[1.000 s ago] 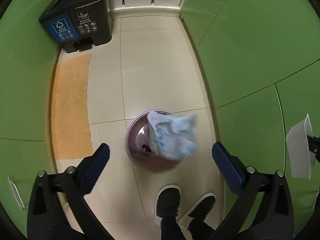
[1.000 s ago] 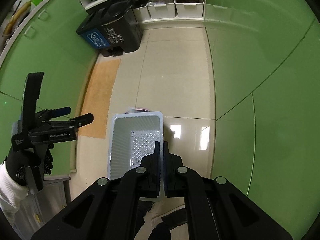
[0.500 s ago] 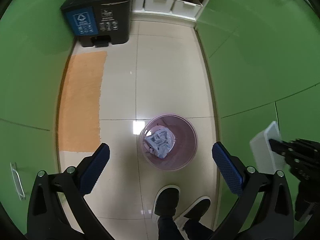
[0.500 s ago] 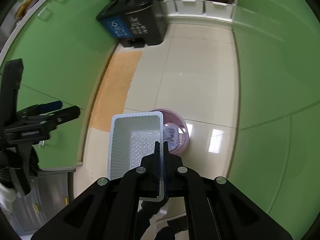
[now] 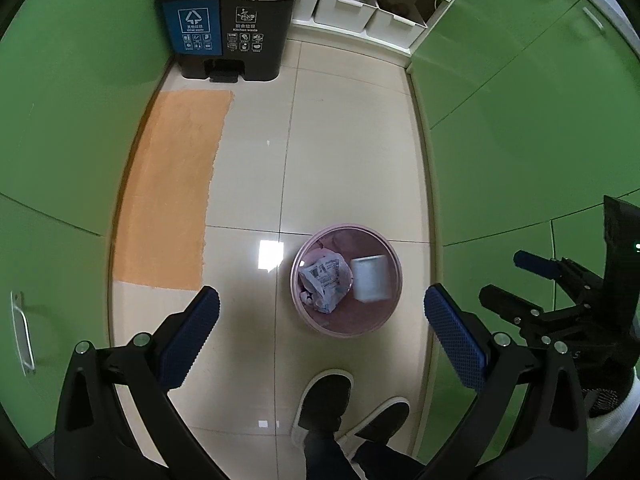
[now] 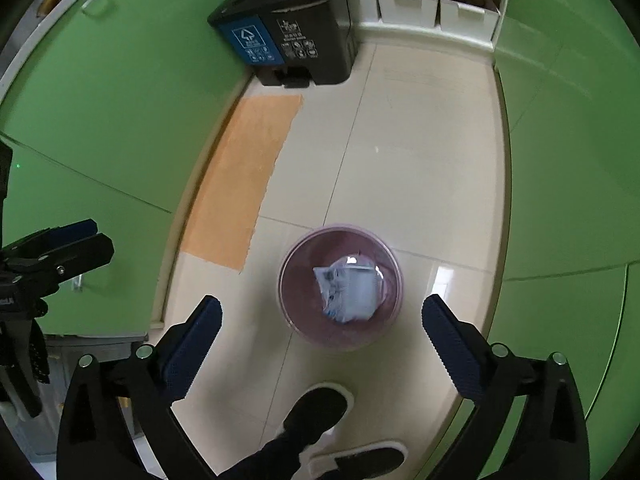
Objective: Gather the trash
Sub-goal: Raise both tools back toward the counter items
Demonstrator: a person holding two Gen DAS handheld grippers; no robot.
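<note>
Beige tiled floor (image 5: 344, 152) between green cabinets (image 5: 520, 120) on both sides. Far end: black two-compartment pedal bin (image 5: 230, 28), blue label on its left half, dark label on its right, with white storage bins (image 5: 368, 16) on a low shelf beside it. Orange mat (image 5: 172, 184) lies flat along the left cabinet base.

Pink round wastebasket (image 5: 347, 326) stands on the tile, right of the mat and well apart from the pedal bin. Inside it: crumpled printed plastic bag (image 5: 326, 280) on the left and white plastic tray (image 5: 371, 277) on the right, touching each other. In the right wrist view the two blur into one pale lump, can't separate them there.

Person's dark shoes with white soles (image 5: 326, 404) are on the tile just below the basket.

Left gripper (image 5: 320, 332): jaws spread wide, nothing between the blue pads (image 5: 190, 336), pointing steeply down at the floor.

Right gripper (image 6: 320, 340): jaws have just been opening, now spread wide with nothing between them, tray released into the basket directly under it
</note>
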